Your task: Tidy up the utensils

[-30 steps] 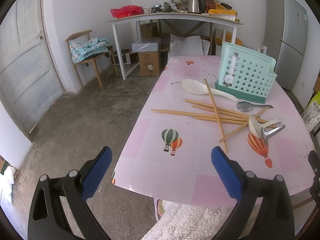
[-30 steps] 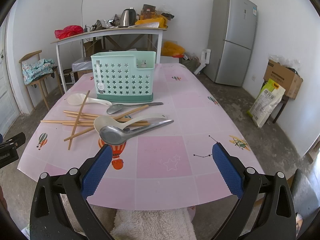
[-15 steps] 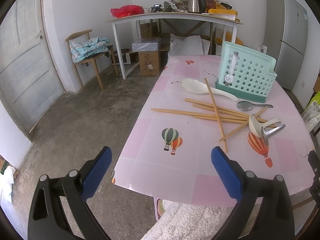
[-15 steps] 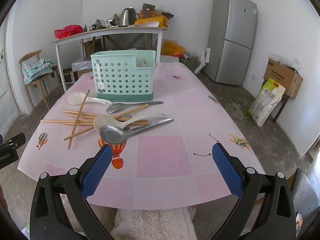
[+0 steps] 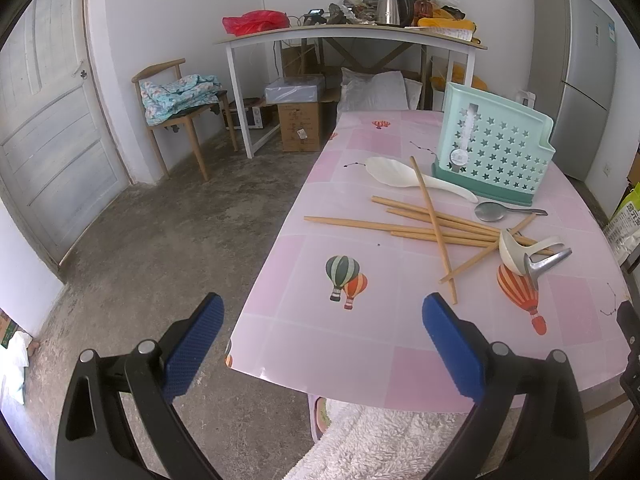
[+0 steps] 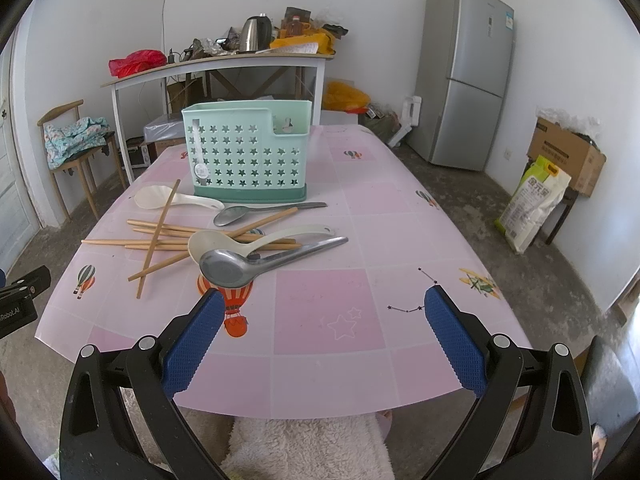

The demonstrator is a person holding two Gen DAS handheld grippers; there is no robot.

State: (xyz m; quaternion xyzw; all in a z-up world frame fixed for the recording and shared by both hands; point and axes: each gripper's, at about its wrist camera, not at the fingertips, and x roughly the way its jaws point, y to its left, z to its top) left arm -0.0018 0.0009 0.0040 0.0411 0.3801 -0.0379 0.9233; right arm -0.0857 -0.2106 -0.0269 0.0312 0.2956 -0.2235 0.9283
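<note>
- Utensils lie loose mid-tabletop (image 6: pixel 328 320): wooden chopsticks (image 6: pixel 160 236) crossed in a heap, metal ladle (image 6: pixel 224 268) and cream ladle (image 6: pixel 208 242) on top, a steel spoon (image 6: pixel 234 215) and a white rice paddle (image 6: pixel 154 197) just before the green caddy (image 6: pixel 246 152).
- Judgement: lift the top ladles first; chopsticks beneath will scatter otherwise.
- Left hand-held gripper (image 5: pixel 320 344) and right hand-held gripper (image 6: pixel 320 326): both released, empty, near the table edge.
- Nothing blocks the caddy's top.
</note>
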